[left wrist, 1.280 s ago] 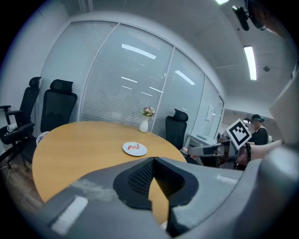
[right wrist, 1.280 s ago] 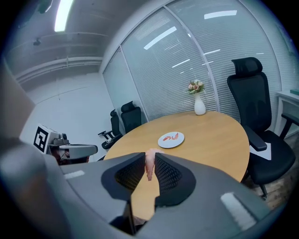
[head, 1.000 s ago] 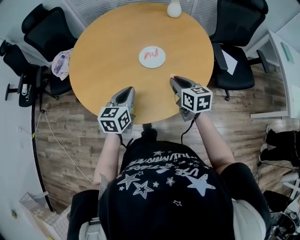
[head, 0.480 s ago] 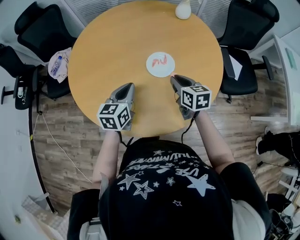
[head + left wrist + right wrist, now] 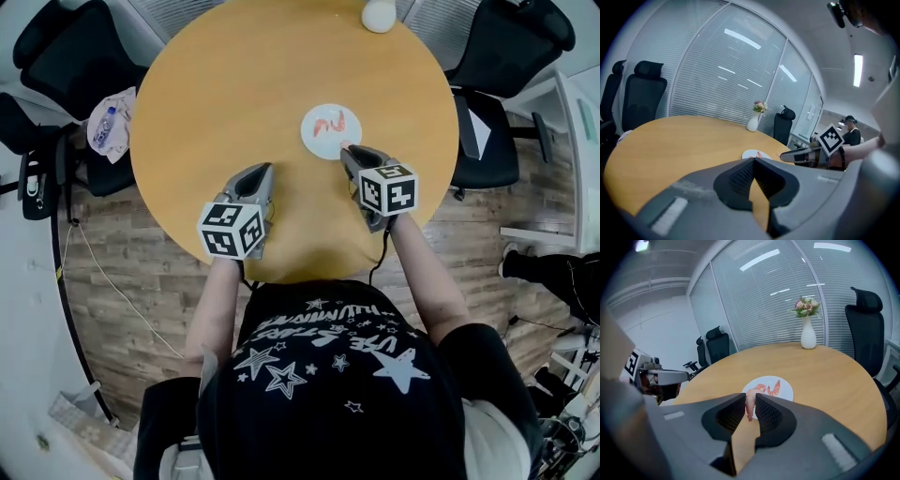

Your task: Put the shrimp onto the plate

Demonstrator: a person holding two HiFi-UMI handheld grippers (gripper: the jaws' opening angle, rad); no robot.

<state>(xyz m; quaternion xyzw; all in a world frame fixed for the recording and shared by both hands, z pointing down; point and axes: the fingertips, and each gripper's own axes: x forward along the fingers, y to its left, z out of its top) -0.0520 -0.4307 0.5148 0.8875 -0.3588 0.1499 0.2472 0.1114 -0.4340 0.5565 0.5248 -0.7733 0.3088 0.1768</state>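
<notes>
A small white plate (image 5: 330,130) lies on the round wooden table (image 5: 216,84) and holds two pink shrimp (image 5: 325,125). My right gripper (image 5: 349,150) hovers at the plate's near edge, shut on a third shrimp (image 5: 750,405) that hangs between its jaws. In the right gripper view this held shrimp sits just in front of the plate (image 5: 785,391). My left gripper (image 5: 260,172) rests left of the plate, about a hand's width away, shut with nothing in it. The left gripper view shows its jaws (image 5: 753,164) closed together and the plate (image 5: 751,153) beyond them.
A white vase with flowers (image 5: 379,14) stands at the table's far edge. Black office chairs (image 5: 511,47) ring the table, and one at the left (image 5: 56,66) has a bag with a bottle (image 5: 108,122) beside it. The floor is wood.
My right gripper, still holding the shrimp, has come closer to the plate's near edge. The left gripper has stayed roughly where it was.
</notes>
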